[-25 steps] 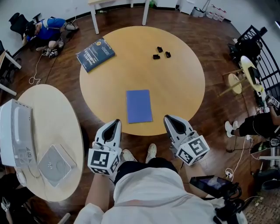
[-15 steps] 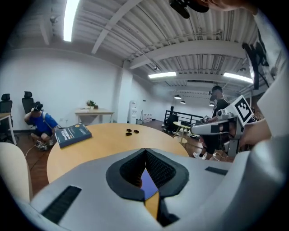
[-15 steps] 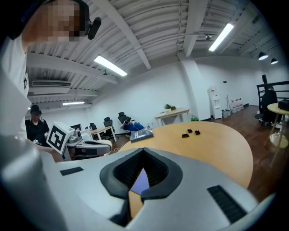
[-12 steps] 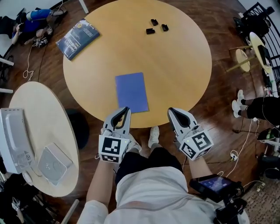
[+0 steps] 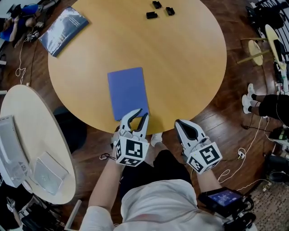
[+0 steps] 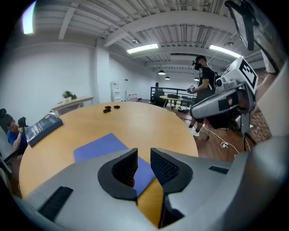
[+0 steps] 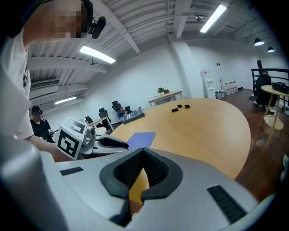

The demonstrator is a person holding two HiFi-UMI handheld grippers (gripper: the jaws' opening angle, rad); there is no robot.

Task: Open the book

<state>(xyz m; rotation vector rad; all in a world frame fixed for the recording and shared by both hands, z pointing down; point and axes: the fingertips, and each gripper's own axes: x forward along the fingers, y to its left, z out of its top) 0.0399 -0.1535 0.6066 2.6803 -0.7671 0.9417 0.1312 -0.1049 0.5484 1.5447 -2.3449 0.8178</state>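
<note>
A thin blue book (image 5: pixel 128 90) lies closed and flat near the front edge of the round wooden table (image 5: pixel 189 63). My left gripper (image 5: pixel 139 116) hovers over the book's near right corner, open with a narrow gap and nothing between its fingers. In the left gripper view the book (image 6: pixel 100 146) shows just beyond and below the left gripper (image 6: pixel 143 159). My right gripper (image 5: pixel 182 123) is shut and empty, off the table's front edge to the right of the book. The right gripper view shows the right gripper (image 7: pixel 143 152) with the book (image 7: pixel 142 139) and the left gripper (image 7: pixel 108 142) ahead on the left.
A dark blue book (image 5: pixel 63 23) lies at the table's far left edge, and three small black objects (image 5: pixel 158 9) sit at the far side. A second round table (image 5: pixel 31 131) with a white device (image 5: pixel 8 149) stands on the left. A person's legs (image 5: pixel 271 106) and a stool (image 5: pixel 259 45) are at the right.
The view has closed in on the table. My left gripper moved forward to the blue book's near right corner and its jaws parted. The right gripper stayed shut off the table's edge.
</note>
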